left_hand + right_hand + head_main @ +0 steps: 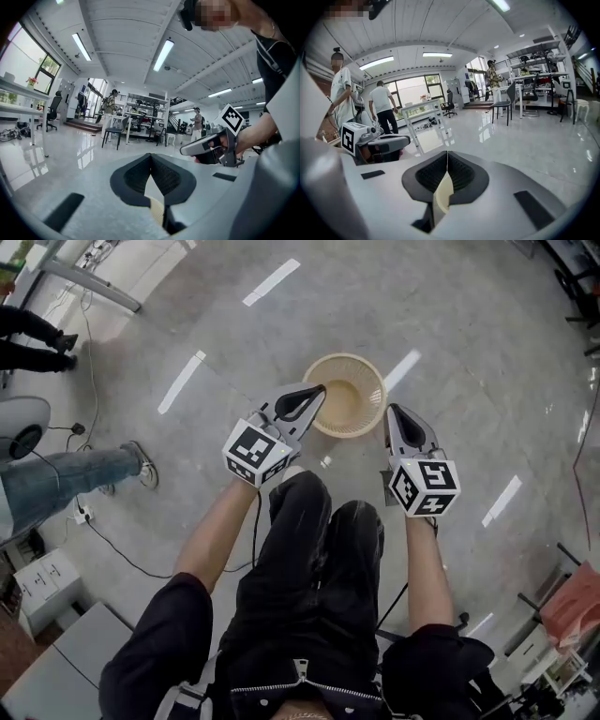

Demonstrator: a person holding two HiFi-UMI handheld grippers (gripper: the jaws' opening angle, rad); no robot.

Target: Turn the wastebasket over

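Note:
The wastebasket (347, 399) is a round beige mesh basket, its open mouth facing up toward the head camera, held above the glossy floor. My left gripper (317, 393) is shut on its left rim, and my right gripper (394, 412) is shut on its right rim. In the left gripper view a beige strip of rim (157, 208) shows between the shut pads of the left gripper (150, 159), with the right gripper (206, 147) across from it. In the right gripper view a beige rim sliver (442, 194) sits in the shut jaws of the right gripper (447, 157).
A person's jeans leg and shoe (84, 474) stand at the left, with cables (122, 554) and a white cabinet (42, 582) on the floor nearby. My own legs (319, 549) are below the basket. Tables, chairs (115, 131) and people stand farther off.

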